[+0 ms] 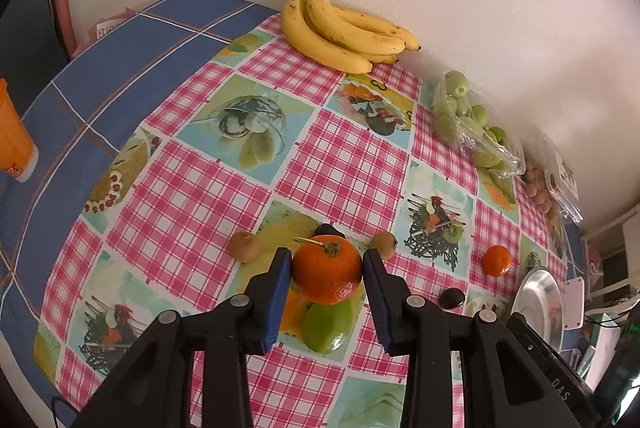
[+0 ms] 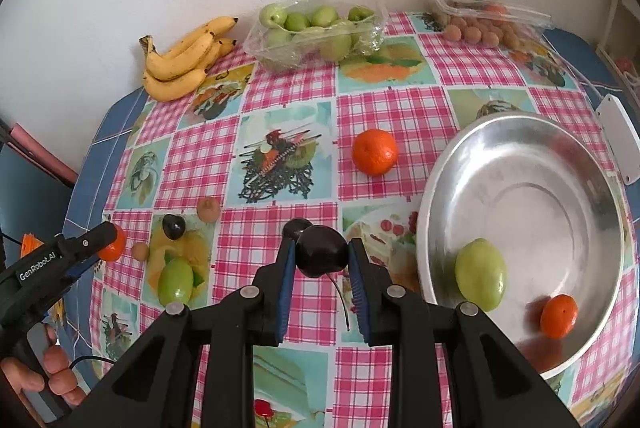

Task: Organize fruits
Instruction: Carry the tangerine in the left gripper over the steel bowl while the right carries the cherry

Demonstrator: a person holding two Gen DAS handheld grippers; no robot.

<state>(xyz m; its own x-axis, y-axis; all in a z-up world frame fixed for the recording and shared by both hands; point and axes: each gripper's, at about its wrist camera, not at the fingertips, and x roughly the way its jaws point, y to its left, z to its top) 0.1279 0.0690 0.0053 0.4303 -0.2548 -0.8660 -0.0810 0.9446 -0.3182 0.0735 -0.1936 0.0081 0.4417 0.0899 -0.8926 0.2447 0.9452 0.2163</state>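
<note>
My left gripper point(image 1: 326, 274) is shut on an orange mandarin point(image 1: 327, 262), held above the checked tablecloth. Under it lie a green fruit point(image 1: 328, 324) and a dark plum point(image 1: 328, 228), mostly hidden. My right gripper point(image 2: 322, 260) is shut on a dark plum point(image 2: 322, 250), lifted off the cloth, with a second plum point(image 2: 295, 228) just behind it. To the right stands a metal bowl point(image 2: 520, 121) holding a green fruit point(image 2: 480, 274) and a mandarin point(image 2: 559, 315). The left gripper point(image 2: 106, 246) also shows at the far left of the right wrist view.
Loose on the cloth are a mandarin point(image 2: 375, 151), a plum point(image 2: 174, 226), a green fruit point(image 2: 176, 280) and two small brown fruits point(image 2: 208, 208). Bananas point(image 2: 184, 59), a pack of green fruit point(image 2: 316, 31) and a clear box of small brown fruit point(image 2: 488, 15) line the wall.
</note>
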